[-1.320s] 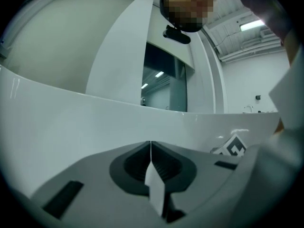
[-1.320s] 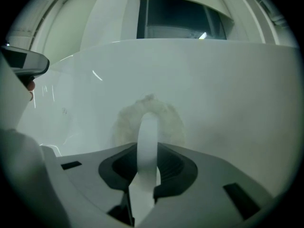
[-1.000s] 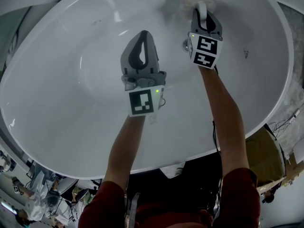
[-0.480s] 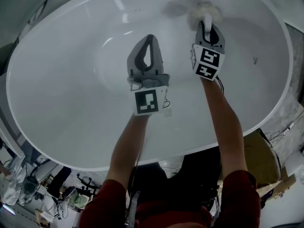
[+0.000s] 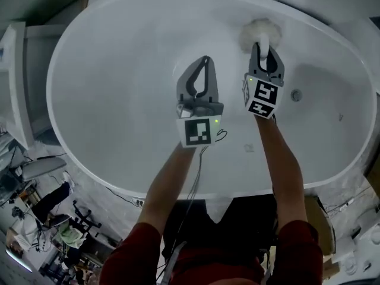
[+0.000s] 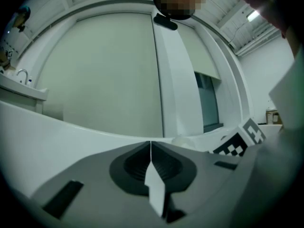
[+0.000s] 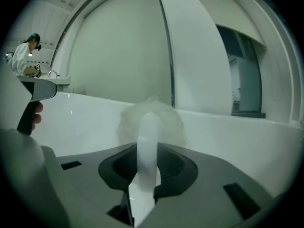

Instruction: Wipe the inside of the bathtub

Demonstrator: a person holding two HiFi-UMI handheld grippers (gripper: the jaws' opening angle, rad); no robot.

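Note:
The white oval bathtub [image 5: 119, 70] fills the head view. My right gripper [image 5: 262, 45] is shut on the white handle [image 7: 148, 141] of a fluffy white wiper. The wiper's head [image 5: 261, 29] presses on the tub's far inner wall, and in the right gripper view this fluffy head [image 7: 152, 115] sits just beyond the jaws. My left gripper [image 5: 205, 58] hovers over the tub's middle, left of the right one. Its jaws are shut together with nothing between them, as the left gripper view shows at the gripper [image 6: 151, 144].
The drain [image 5: 296, 95] lies in the tub floor, right of my right gripper. A white cabinet [image 5: 24, 82] stands beyond the tub's left end. Cables and loose clutter [image 5: 53, 218] cover the floor at lower left. A person [image 7: 26, 56] stands far off by a sink.
The view has pulled back, so the whole tub now shows. The right gripper and wiper have slid left along the far wall, away from the drain. The left gripper stays shut beside it.

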